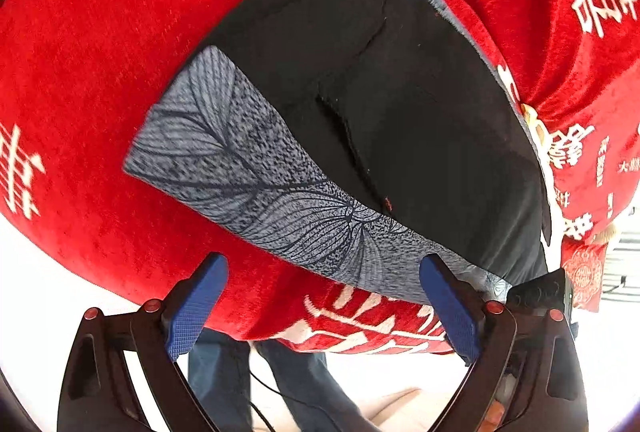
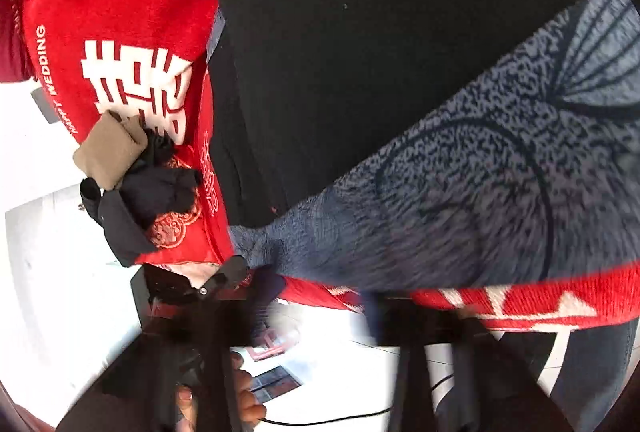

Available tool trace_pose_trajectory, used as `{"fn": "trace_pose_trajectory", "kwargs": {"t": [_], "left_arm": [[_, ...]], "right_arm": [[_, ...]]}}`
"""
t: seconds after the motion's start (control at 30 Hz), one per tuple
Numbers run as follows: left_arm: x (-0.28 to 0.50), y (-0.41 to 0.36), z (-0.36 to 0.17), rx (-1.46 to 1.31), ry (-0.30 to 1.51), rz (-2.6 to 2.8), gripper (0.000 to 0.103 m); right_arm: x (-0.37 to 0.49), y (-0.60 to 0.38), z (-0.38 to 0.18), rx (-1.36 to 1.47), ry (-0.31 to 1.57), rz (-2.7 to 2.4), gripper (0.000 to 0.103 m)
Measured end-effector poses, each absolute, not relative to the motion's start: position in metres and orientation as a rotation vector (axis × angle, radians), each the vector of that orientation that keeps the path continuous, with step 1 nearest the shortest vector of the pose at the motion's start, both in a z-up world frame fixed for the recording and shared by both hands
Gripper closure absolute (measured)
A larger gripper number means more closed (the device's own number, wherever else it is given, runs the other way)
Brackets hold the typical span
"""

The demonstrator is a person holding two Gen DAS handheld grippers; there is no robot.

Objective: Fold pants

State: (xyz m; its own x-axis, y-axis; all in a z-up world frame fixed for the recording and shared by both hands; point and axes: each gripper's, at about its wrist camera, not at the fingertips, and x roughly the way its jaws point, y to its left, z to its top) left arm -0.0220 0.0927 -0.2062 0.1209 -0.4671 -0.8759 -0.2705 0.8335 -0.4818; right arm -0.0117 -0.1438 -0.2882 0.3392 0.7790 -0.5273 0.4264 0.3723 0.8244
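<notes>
The pants lie folded on a red cloth. They are black, with a grey leaf-patterned band along the near edge. My left gripper hovers open just short of that band, its blue pads spread wide with nothing between them. The right gripper's black body sits at the band's near right corner. In the right wrist view the band and the black cloth fill the frame. My right gripper is blurred at the cloth's edge, with a gap showing between its fingers.
A tan folded cloth and a bundle of dark garments lie on the red cloth beside the pants. A person's jeans-clad legs stand at the table edge. A hand and a cable show over the white floor.
</notes>
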Motion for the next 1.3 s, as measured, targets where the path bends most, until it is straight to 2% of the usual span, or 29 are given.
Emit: {"fn": "trace_pose_trajectory", "kwargs": {"t": [0.1,0.13,0.17,0.23,0.3,0.33,0.4,0.43,0.67,0.7,0.73,0.77,0.8,0.83,1.13,1.3], "left_arm": [[-0.011,0.087,-0.201,-0.661,1.435,-0.168,0.005],[-0.006,0.084,-0.2,-0.644,1.417,-0.165,0.019],[-0.001,0.081,-0.203,-0.628,1.42,-0.169,0.047],[0.004,0.077,-0.215,-0.614,1.453,-0.169,0.069],[0.003,0.078,-0.219,-0.625,1.451,-0.16,0.07],[0.002,0.078,-0.217,-0.614,1.445,-0.164,0.07],[0.0,0.078,-0.214,-0.589,1.438,-0.171,0.07],[0.0,0.077,-0.214,-0.579,1.441,-0.175,0.07],[0.006,0.067,-0.218,-0.534,1.46,-0.174,0.069],[0.007,0.066,-0.218,-0.528,1.459,-0.176,0.069],[0.007,0.066,-0.218,-0.523,1.459,-0.176,0.069],[0.008,0.064,-0.217,-0.521,1.459,-0.179,0.071],[0.009,0.064,-0.214,-0.517,1.458,-0.176,0.076],[0.009,0.065,-0.211,-0.511,1.456,-0.175,0.082],[0.05,0.047,-0.115,-0.484,1.312,-0.176,0.082],[0.119,0.032,-0.086,-0.437,1.191,-0.183,0.081]], "right_arm": [[-0.009,-0.142,-0.266,1.22,1.232,0.409,0.096],[-0.009,-0.139,-0.259,1.192,1.232,0.436,0.096],[-0.01,-0.138,-0.257,1.16,1.245,0.451,0.096],[-0.014,-0.136,-0.261,1.075,1.308,0.446,0.093],[-0.024,-0.147,-0.266,1.035,1.346,0.417,0.092],[-0.03,-0.156,-0.267,1.032,1.348,0.392,0.084],[-0.044,-0.184,-0.266,1.055,1.322,0.314,0.055],[-0.051,-0.198,-0.266,1.077,1.3,0.268,0.051],[-0.082,-0.262,-0.282,1.371,1.072,0.101,0.051],[-0.086,-0.266,-0.288,1.443,1.037,0.099,0.051],[-0.088,-0.268,-0.293,1.497,1.012,0.094,0.063],[-0.09,-0.27,-0.296,1.543,0.996,0.078,0.095],[-0.091,-0.272,-0.297,1.565,0.994,0.049,0.099],[-0.09,-0.273,-0.293,1.566,0.993,0.04,0.099],[0.02,-0.303,-0.166,1.149,1.069,0.26,0.099],[0.123,-0.333,-0.142,1.005,1.12,0.348,0.099]]}}
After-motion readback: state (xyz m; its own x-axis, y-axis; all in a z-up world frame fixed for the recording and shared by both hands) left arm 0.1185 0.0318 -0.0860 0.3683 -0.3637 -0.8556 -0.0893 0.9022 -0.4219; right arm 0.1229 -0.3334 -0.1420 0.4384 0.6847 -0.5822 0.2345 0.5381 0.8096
